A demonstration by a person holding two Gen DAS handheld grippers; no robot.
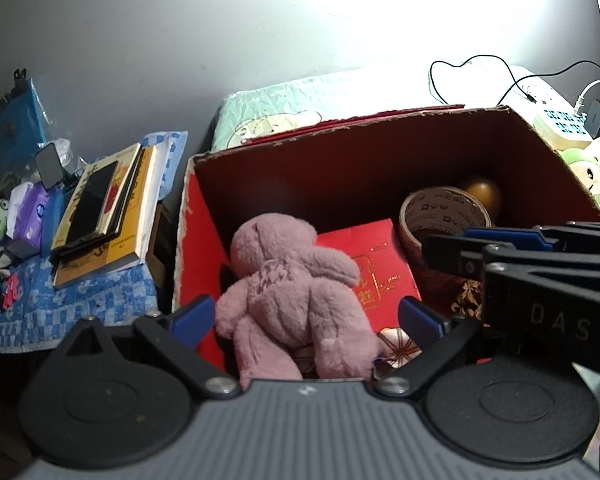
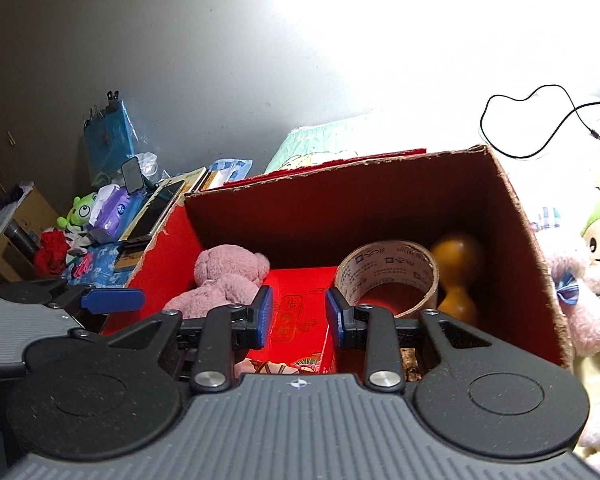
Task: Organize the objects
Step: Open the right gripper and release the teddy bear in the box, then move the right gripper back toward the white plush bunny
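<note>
Two grippers hang over the open cardboard box (image 1: 260,184), and I take the left wrist view first. My left gripper (image 1: 306,316) has its jaws spread wide, and the pink plush bear (image 1: 292,292) lies between the blue pads with a clear gap on each side, so nothing is gripped. The bear lies face down inside the box at about 6 o'clock, leaning on the red inner wall and partly on a red envelope (image 1: 376,268). At 3 o'clock in the box stands a roll of tape (image 1: 444,216), with a brown gourd (image 1: 484,194) just behind it. My right gripper (image 1: 500,244) reaches in from the 3 o'clock edge. Outside the box, at 9 o'clock, a stack of books (image 1: 108,216) rests on a blue checked cloth (image 1: 80,304). In the right wrist view, my right gripper (image 2: 299,318) has its jaws only partly apart and nothing sits between the pads; the red envelope (image 2: 300,300) lies below the gap. The bear (image 2: 224,276) is at 10 o'clock from that gap, the tape roll (image 2: 392,276) at 2 o'clock, and the gourd (image 2: 458,276) touches the roll on its far side. One blue pad of the left gripper (image 2: 112,300) pokes in at 9 o'clock.
</note>
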